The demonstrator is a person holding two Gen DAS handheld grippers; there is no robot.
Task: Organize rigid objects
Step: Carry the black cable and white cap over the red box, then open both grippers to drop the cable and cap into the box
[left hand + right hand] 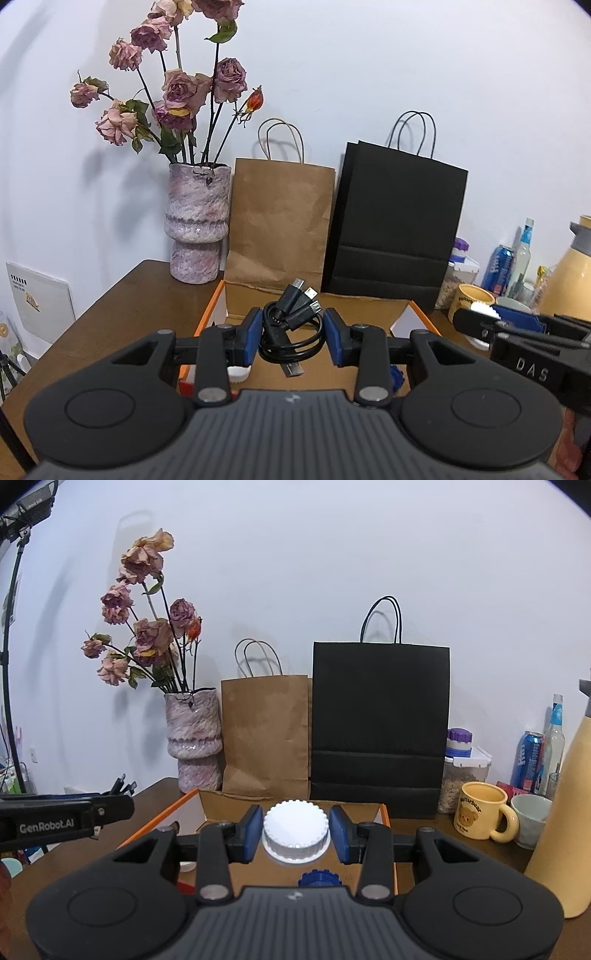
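With the orange-edged cardboard box [419, 314] as the landmark, the scene reads from left to right. Left of the box and behind its far left corner, a mottled pink vase [197, 225] of dried roses stands on the brown table [122, 310]. Right behind the box a brown paper bag [279, 221] and a black paper bag [397, 225] lean against the wall.

Above the box's left part, the left gripper [291, 334] is nearly closed, its blue pads pressing on a coiled black USB cable [291, 332], plugs sticking up.

Above the box's right part, the right gripper [295, 830] is likewise narrowed onto a white ridged lid [295, 829], held clear of the box floor. A blue ridged cap [319, 878] lies in the box below it.

Right of the box stands a yellow mug [480, 810], then a white cup [532, 818].
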